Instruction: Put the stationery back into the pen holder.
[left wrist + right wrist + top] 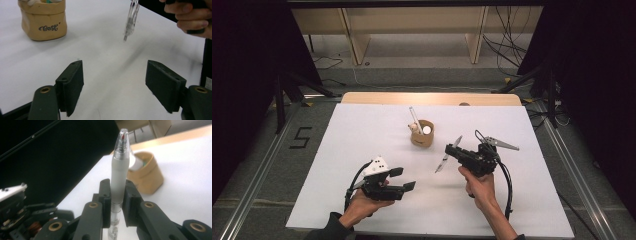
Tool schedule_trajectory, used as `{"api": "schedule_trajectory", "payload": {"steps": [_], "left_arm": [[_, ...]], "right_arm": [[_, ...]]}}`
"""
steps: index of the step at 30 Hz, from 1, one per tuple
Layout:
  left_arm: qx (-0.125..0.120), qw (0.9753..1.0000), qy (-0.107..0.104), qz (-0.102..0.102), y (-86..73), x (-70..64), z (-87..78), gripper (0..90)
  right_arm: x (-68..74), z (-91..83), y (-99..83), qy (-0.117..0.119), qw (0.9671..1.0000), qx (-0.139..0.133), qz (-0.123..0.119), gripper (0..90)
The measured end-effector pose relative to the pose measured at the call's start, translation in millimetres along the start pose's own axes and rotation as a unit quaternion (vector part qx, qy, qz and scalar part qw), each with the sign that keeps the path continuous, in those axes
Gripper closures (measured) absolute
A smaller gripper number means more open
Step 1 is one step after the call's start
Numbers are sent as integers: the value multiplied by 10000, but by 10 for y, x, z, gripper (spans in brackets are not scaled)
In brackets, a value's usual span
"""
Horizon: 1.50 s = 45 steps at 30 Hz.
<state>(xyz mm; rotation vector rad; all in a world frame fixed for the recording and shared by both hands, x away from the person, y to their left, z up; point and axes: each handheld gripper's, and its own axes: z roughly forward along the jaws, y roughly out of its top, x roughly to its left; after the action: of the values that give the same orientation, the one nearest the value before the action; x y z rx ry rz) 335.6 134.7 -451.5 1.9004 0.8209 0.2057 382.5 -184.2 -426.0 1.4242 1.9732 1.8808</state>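
A translucent pen (446, 157) with a frosted grip is clamped between the jaws of my right gripper (451, 149), held slanted above the white table cover (362, 135). In the right gripper view the pen (119, 172) stands up between the shut jaws of the right gripper (117, 188), its clear tip showing red inside. A tan pouch (422, 134) marked "Best" stands upright at the table's middle with several items in it. My left gripper (404, 178) rests low at the front left, open and empty. In the left gripper view its jaws stand wide apart (115, 82), facing the pen's tip (130, 23) and the pouch (43, 21).
The wooden table edge (432, 98) runs along the back. Cables trail on the floor at the back right (507, 40). A hand (190, 17) holding the right gripper shows at the upper right of the left gripper view. The left gripper (15, 205) appears at the lower left of the right gripper view.
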Motion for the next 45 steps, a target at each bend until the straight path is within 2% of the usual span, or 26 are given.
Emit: {"api": "schedule_trajectory", "payload": {"steps": [6,8,17,26,29,36,45], "left_arm": [[69,9999,100,14,-39,63,-41,284],[81,9999,146,45,-48,86,-64,279],[46,9994,352,-48,-123,158,-188,256],[-33,9989,439,-148,-175,199,-280,250],[-70,9987,470,-189,-200,207,-294,249],[-135,9987,482,-127,-218,200,-327,239],[-208,9985,481,-145,-225,195,-354,227]], "right_arm": [[14,96,215,-299,9987,-175,-377,799],[9,128,272,-363,9981,-233,-430,799],[-58,332,578,-671,9953,-433,-556,798],[-93,635,822,-889,9928,-397,-692,798],[-93,726,864,-940,9923,-366,-722,798],[-104,911,919,-1095,9906,-291,-769,798],[-123,1059,946,-1218,9890,-171,-815,797]]}}
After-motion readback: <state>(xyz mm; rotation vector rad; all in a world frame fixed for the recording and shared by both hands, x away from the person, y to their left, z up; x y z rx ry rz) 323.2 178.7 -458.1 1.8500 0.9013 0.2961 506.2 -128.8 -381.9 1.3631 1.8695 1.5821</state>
